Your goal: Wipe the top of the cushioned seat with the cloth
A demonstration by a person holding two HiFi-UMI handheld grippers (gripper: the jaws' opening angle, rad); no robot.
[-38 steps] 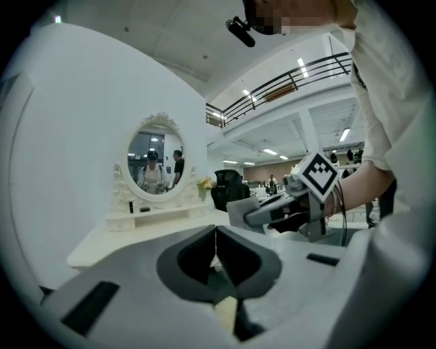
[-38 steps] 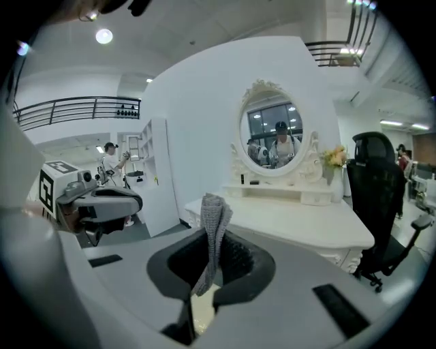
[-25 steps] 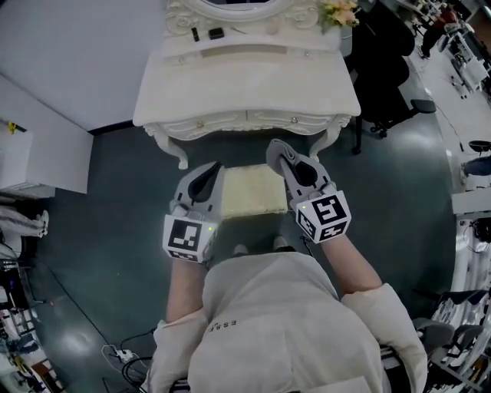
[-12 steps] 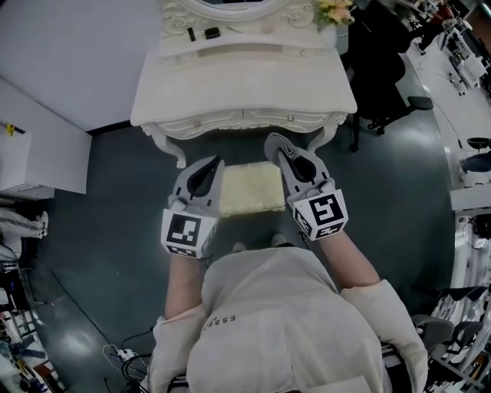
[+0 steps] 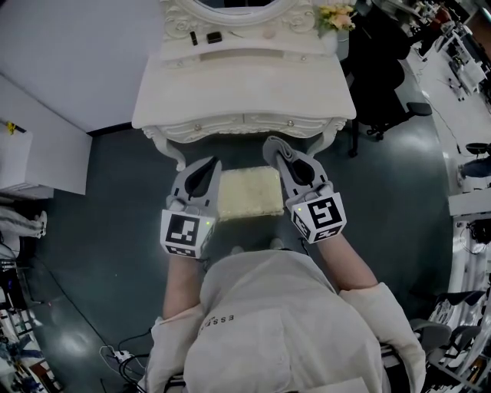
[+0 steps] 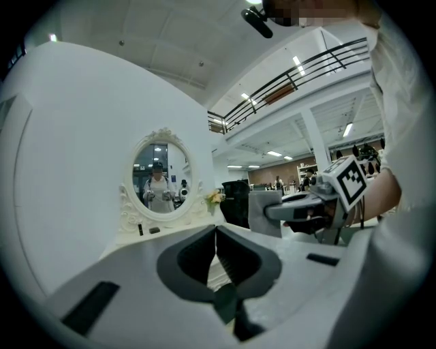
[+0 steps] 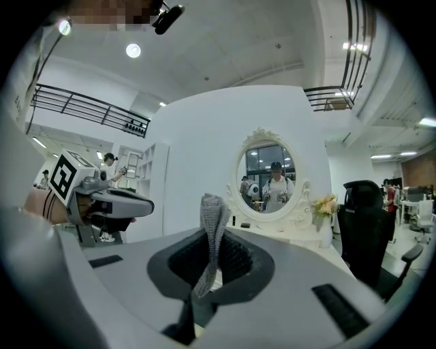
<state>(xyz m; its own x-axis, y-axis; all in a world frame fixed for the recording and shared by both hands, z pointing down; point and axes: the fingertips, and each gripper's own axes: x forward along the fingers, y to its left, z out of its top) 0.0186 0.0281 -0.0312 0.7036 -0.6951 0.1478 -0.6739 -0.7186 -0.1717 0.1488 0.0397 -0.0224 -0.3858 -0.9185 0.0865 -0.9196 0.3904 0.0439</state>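
Since the earlier frames the right gripper [image 5: 285, 157] has shifted slightly toward the left gripper [image 5: 205, 169]. The seat, the left gripper and the table show almost no change of position.

The cushioned seat [image 5: 250, 192] is a cream rectangular pad. In the head view it lies between the two grippers, directly in front of the white dressing table [image 5: 244, 84] and just ahead of the person's torso. Its top surface is bare.

The cloth [image 7: 212, 211] is a grey knit strip. It is pinched between the jaws of the right gripper [image 7: 216, 249] and stands upright out of them, folded into a narrow band. In the head view the cloth [image 5: 272, 144] shows at the tip of that gripper, over the seat's far right corner. It is not spread on the seat top.

The jaws of the left gripper [image 6: 216, 232] are pressed together with nothing between them.

Both grippers point toward the oval mirror [image 7: 270, 177] on the dressing table. A flower arrangement [image 5: 337, 14] stands at the table's right end. A black office chair [image 5: 383, 69] stands to the right of the table on the dark floor [image 5: 115, 207].
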